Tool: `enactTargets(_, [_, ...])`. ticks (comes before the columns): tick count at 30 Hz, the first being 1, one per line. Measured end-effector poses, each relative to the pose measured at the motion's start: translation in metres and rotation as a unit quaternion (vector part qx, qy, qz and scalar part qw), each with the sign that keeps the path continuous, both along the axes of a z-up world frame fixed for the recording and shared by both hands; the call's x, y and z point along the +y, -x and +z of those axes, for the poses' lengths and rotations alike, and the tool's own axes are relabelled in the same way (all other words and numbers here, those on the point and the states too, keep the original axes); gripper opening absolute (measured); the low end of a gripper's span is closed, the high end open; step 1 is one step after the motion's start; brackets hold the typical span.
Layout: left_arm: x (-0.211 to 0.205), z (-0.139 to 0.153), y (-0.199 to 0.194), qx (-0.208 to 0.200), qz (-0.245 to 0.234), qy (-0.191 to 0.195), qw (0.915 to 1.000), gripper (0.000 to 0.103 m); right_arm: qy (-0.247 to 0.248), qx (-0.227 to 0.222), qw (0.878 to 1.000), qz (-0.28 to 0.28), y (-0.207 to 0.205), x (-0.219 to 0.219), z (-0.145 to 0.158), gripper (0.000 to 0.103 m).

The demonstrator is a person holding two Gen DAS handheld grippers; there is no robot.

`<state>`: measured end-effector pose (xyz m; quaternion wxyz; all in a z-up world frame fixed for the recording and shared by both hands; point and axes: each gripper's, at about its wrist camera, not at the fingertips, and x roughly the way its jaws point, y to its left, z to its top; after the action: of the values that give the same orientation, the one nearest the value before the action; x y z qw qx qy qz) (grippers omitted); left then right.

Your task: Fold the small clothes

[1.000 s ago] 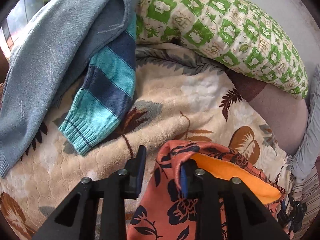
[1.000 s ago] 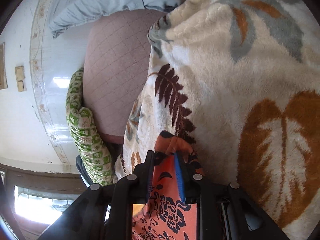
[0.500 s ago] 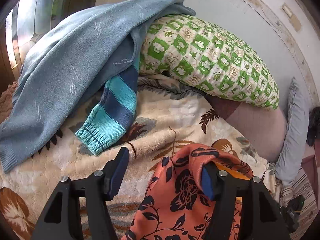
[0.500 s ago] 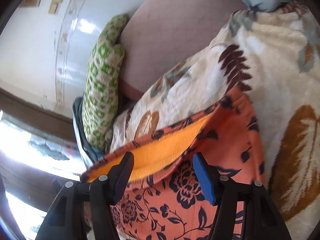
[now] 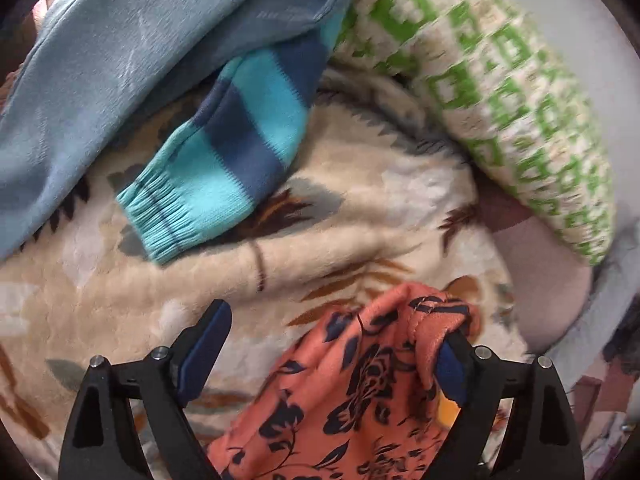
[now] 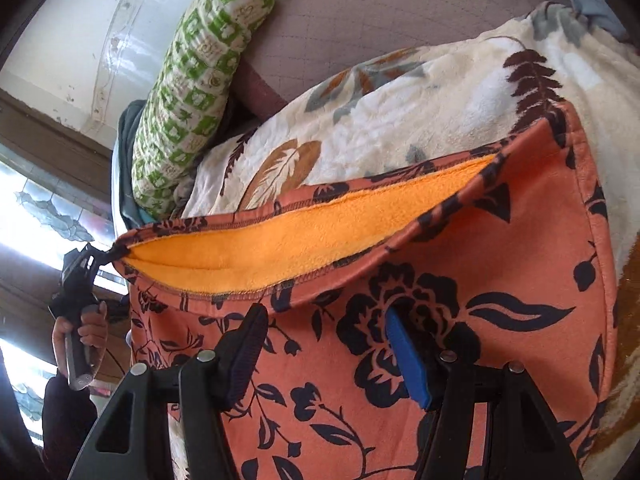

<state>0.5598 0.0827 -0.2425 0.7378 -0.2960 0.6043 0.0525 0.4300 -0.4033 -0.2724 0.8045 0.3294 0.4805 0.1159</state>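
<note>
Two hand-held grippers are releasing the orange fleece-lined garment with a dark floral print (image 6: 460, 264). The left hand-held gripper (image 5: 332, 356) has just been opening and is standing wide, a corner of the cloth draping against its right pad but unpinched; the right hand-held gripper (image 6: 324, 348) is hovering partly open over the fabric, clamping nothing. The garment is lying on the cream leaf-patterned plush blanket (image 5: 360, 208), its waistband gaping. Beyond are lying a teal-and-navy striped knit sleeve (image 5: 240, 140), a grey-blue sweater (image 5: 100, 60) and a green-checked pillow (image 6: 192, 92). Judging by this, one fold is finishing; next calls for regripping an edge squarely.
</note>
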Motion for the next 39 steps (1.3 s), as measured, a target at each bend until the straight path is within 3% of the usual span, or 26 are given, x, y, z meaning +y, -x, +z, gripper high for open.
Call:
enactTargets(1, [0.001, -0.003, 0.004, 0.002, 0.006, 0.001, 1.0, 0.091, -0.006, 0.0, 1.0, -0.005, -0.001, -0.003, 0.0, 0.064])
enactTargets(6, [0.018, 0.017, 0.03, -0.116, 0.027, 0.068, 0.9906, 0.091, -0.006, -0.004, 1.0, -0.012, 0.0, -0.006, 0.003, 0.064])
enactTargets(8, [0.024, 0.03, 0.042, -0.156, 0.032, 0.057, 0.9855, 0.091, -0.006, -0.003, 1.0, -0.009, 0.001, -0.004, 0.003, 0.064])
enactTargets(10, [0.01, 0.038, 0.049, -0.158, -0.027, 0.023, 0.9868, 0.091, -0.003, -0.004, 1.0, -0.009, 0.001, -0.002, 0.004, 0.064])
enactTargets(14, [-0.04, 0.031, 0.069, -0.142, -0.163, -0.038, 0.9756, 0.091, -0.007, -0.003, 1.0, -0.018, 0.001, -0.005, 0.003, 0.064])
enactTargets(18, [-0.085, 0.005, 0.069, -0.087, -0.238, -0.085, 0.9636, 0.091, -0.002, 0.007, 1.0, -0.016, 0.002, -0.002, 0.001, 0.064])
enactTargets(23, [-0.131, 0.006, 0.062, -0.081, -0.303, -0.114, 0.9426, 0.091, -0.01, -0.001, 0.999, -0.032, 0.004, -0.011, 0.008, 0.064])
enactTargets(27, [-0.148, 0.007, 0.038, -0.066, -0.299, -0.114, 0.9451, 0.091, -0.028, 0.0, 0.998, -0.048, 0.008, -0.023, 0.008, 0.064])
enactTargets(34, [-0.164, 0.003, 0.005, -0.061, -0.261, -0.073, 0.9607, 0.091, -0.04, -0.001, 0.999, -0.03, 0.005, -0.024, 0.006, 0.064])
enactTargets(36, [-0.163, 0.012, -0.001, -0.096, -0.237, -0.035, 0.9661, 0.091, -0.041, -0.002, 0.999, -0.028, 0.004, -0.023, 0.006, 0.064])
enactTargets(39, [-0.155, 0.038, -0.013, -0.151, -0.193, -0.009, 0.9693, 0.091, -0.039, -0.005, 0.999, -0.023, 0.003, -0.02, 0.005, 0.064])
